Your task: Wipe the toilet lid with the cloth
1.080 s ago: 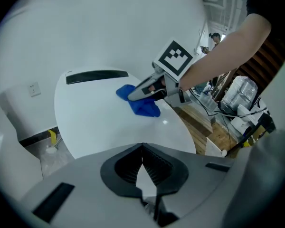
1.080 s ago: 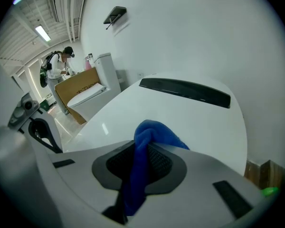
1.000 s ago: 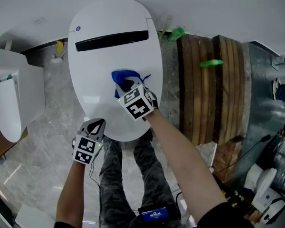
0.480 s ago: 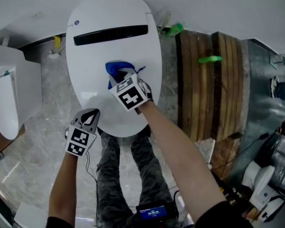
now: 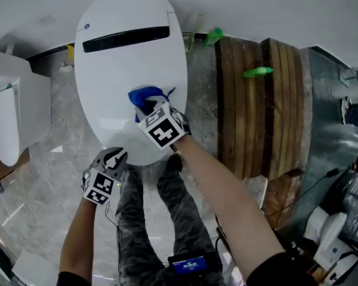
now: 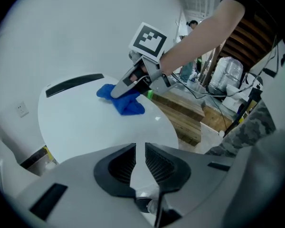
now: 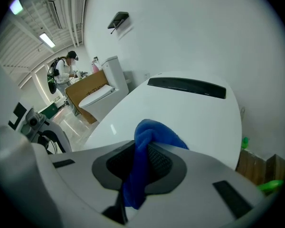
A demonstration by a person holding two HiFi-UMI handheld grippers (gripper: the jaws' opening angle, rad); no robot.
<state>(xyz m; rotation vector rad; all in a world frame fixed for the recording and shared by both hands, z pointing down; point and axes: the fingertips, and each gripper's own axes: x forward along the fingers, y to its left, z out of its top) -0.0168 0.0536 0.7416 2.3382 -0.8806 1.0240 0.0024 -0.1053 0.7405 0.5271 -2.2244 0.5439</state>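
On the toilet lid (image 5: 107, 82): cloth (image 5: 144, 95), blue, soft, bunched into a rumpled fold; lies on the middle of the lid, one end drawn up into the right tool.
Toilet lid: white, glossy, smooth, egg-shaped outline; narrow black strip (image 5: 126, 39) across its far end.
Right tool (image 5: 150, 107): pale grey body, dark ribbed pads; jaws clamped on the cloth, which hangs in a thick fold between them; tip down at the lid.
Left tool (image 5: 114, 157): same make; jaws a narrow slit apart, just been opening, nothing between them; held by the near edge of the lid, well apart from the cloth.
Floor (image 5: 53, 177): grey, veined, stone-like tiles, polished.
Planks (image 5: 250, 100): brown wood, long parallel boards, beside the toilet on the right.
Second toilet (image 5: 12, 118): white, smooth, at the left edge.
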